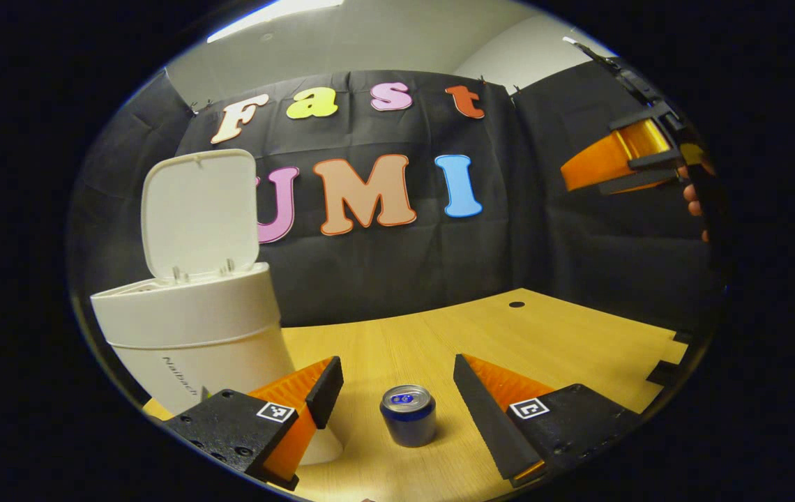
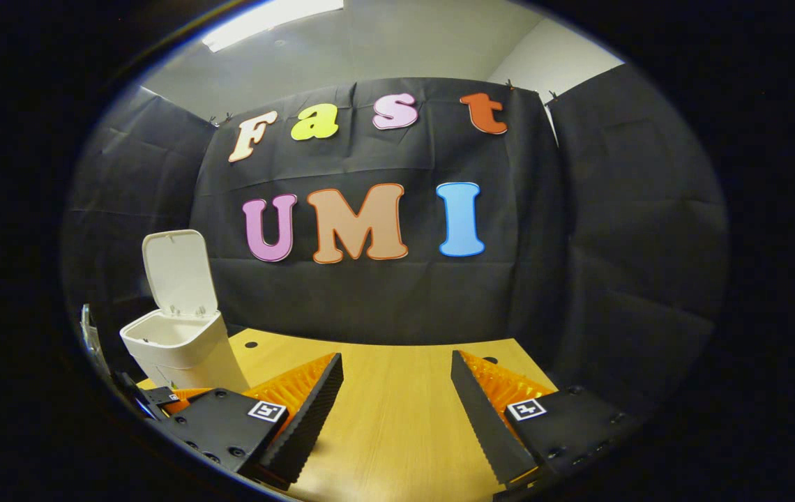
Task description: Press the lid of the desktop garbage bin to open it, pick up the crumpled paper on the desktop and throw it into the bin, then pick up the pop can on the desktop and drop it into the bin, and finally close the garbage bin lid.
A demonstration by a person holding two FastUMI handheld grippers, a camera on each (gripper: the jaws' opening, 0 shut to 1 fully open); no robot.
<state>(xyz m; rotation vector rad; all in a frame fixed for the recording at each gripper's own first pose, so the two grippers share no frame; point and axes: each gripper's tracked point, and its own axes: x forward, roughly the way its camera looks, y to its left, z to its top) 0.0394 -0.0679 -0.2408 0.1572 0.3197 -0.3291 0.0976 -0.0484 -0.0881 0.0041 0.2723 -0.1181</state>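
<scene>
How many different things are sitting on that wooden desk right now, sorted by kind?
White plastic garbage bin with its lid flipped up: 1
Blue and silver metal pop can, upright: 1
Total on the wooden desk: 2
I can't see any crumpled paper on the desktop.

Left gripper view: bin (image 1: 192, 328) base hidden behind the left gripper's near finger (image 1: 300, 411), lower left of frame; its inside not visible past the rim. Right gripper (image 1: 621, 157) at upper right, cut off by the frame edge; jaw state unreadable; only fingertips of a hand (image 1: 694, 202) show.

Right gripper view: bin (image 2: 185, 345) bottom hidden behind a finger (image 2: 293, 408), lower left.
</scene>
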